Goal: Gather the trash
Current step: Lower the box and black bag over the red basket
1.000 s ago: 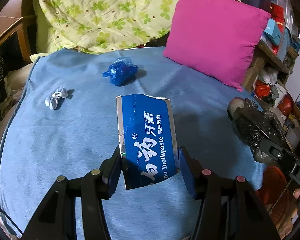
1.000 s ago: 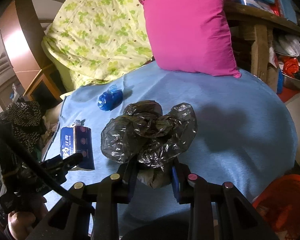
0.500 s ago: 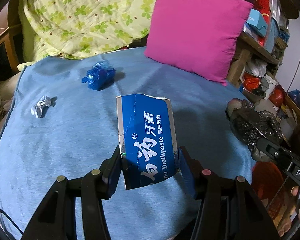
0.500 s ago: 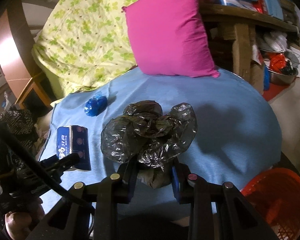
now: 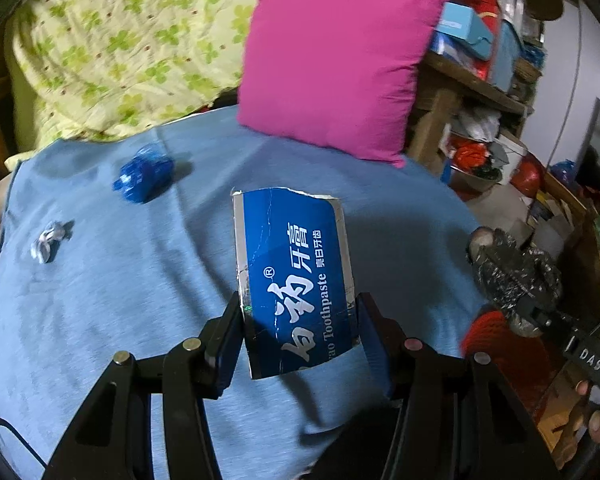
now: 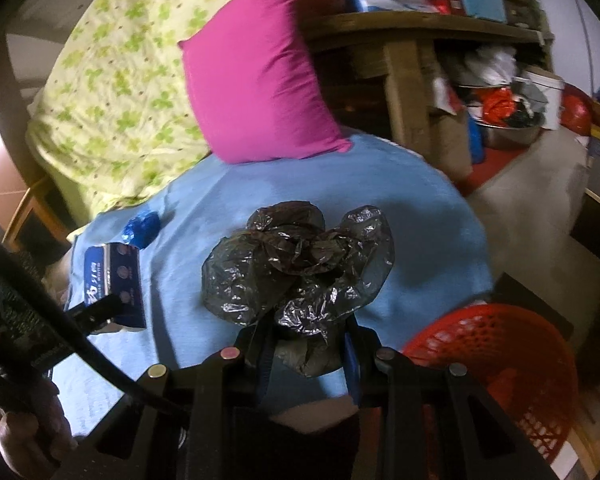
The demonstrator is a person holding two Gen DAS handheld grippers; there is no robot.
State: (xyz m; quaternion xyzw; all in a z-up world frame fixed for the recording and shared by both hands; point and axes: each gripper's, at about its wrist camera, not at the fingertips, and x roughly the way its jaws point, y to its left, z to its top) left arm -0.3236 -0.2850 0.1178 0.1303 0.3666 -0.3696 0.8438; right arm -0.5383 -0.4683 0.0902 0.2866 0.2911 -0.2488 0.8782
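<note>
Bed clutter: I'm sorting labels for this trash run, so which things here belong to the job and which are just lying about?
Job:
- toothpaste box, in left gripper
- black plastic bag, in right gripper
- blue crumpled bag
- white paper wad
- red basket

Lying about:
- pink pillow
- floral quilt
- shelf clutter

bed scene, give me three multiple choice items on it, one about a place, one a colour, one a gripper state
1. Where is the red mesh basket?
A. on the pillow
B. off the bed's near edge, lower right in the right wrist view
C. on the shelf

2. What colour is the square pillow?
A. magenta pink
B. yellow
C. grey

3. What does the left gripper hold?
A. nothing
B. a crumpled black plastic bag
C. a blue toothpaste box

Answers: 1 B, it sits below the blue sheet's edge. 2 A, plainly pink in both views. 3 C, the pads clamp the box's sides.
</note>
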